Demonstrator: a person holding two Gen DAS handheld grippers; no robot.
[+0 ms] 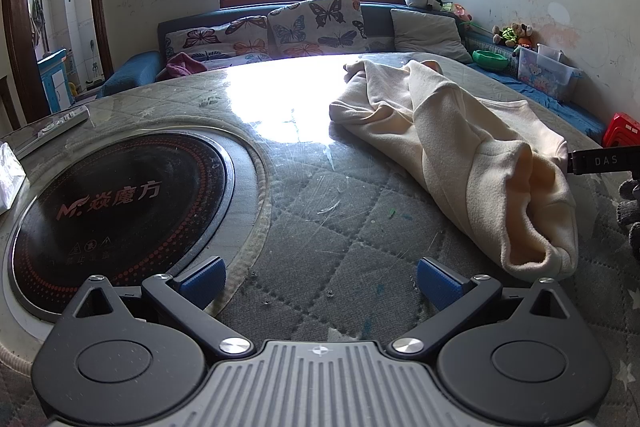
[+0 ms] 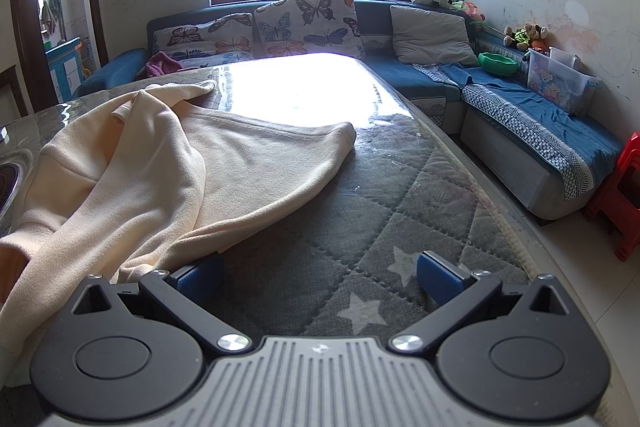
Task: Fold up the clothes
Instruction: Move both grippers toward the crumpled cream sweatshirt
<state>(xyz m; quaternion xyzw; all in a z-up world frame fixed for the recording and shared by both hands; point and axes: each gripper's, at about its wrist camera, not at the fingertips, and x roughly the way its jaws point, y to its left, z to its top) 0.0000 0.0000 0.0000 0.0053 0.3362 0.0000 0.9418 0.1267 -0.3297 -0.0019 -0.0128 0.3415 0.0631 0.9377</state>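
A cream sweater lies crumpled and unfolded on the bench, probably dropped there ready for spreading flat, its near sleeve trailing to the front edge. The left hand-held gripper hovers with jaws wide apart, empty. The right hand-held gripper is equally wide and holds nothing, one finger just beside the sweater's hem.
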